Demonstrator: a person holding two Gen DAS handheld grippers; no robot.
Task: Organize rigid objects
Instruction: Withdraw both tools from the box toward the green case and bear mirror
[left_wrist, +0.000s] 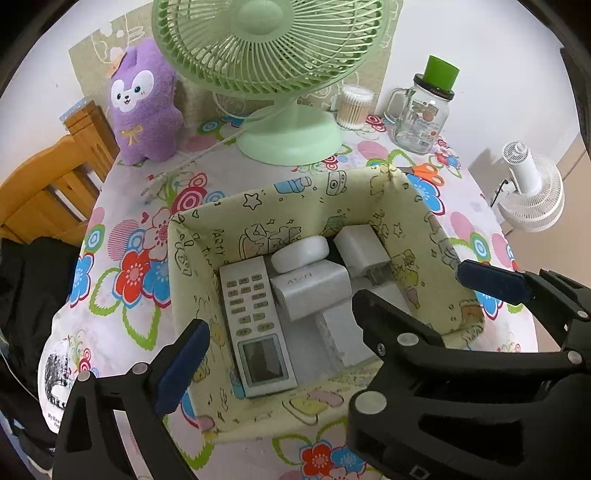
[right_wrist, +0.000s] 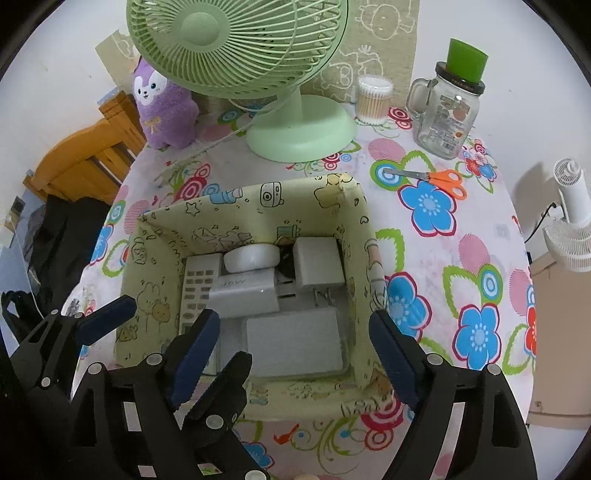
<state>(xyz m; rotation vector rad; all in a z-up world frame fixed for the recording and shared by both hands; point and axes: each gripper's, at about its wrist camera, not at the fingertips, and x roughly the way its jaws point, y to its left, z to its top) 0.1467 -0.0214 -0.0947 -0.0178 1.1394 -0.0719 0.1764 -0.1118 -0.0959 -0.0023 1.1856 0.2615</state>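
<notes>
I am holding both tools over the fabric storage box (right_wrist: 354, 229) at frame centre, on the flowered surface (right_wrist: 461, 258). Its walls look soft, so I would lift it from underneath. Inside are lying a flat white box (right_wrist: 295, 343), a remote control (left_wrist: 255, 314), two white chargers (left_wrist: 314, 291) (right_wrist: 319, 262) and a smooth oval case (left_wrist: 300, 254): light, stiff, slippery plastic, best pinched across narrow sides. My left tool (left_wrist: 332, 306) and right tool (right_wrist: 295, 350) are gaping wide, gripping nothing.
</notes>
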